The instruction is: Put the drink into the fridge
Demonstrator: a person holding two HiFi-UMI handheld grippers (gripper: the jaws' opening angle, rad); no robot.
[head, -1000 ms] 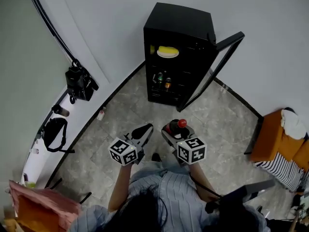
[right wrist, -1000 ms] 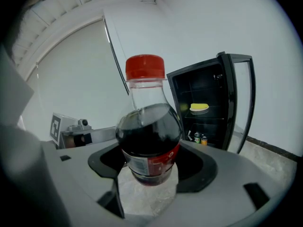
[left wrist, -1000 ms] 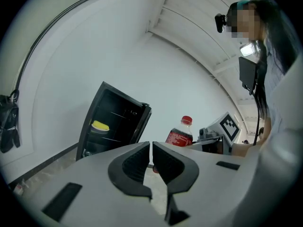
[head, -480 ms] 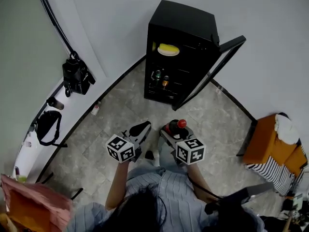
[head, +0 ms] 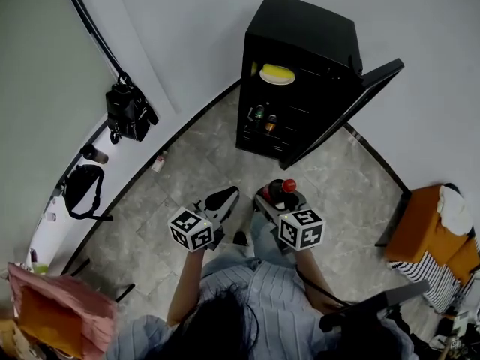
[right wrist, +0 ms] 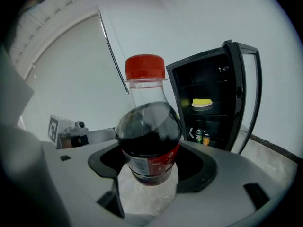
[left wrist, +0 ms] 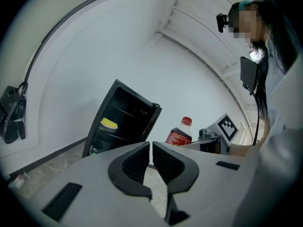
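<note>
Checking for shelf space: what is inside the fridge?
The fridge holds a yellow item on an upper shelf, and a green can beside an orange can lower down. Its dark back and bottom cannot be made out.

Bottle [right wrist: 149, 145] in right gripper [head: 276, 199] — fridge [head: 300, 36] ahead, cans [head: 264, 118] inside

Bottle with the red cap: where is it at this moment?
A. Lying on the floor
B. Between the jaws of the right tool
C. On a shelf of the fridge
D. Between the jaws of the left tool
B: in the right gripper view the right tool grips the bottle by its body, upright, while the left tool is shut with nothing in it.
</note>
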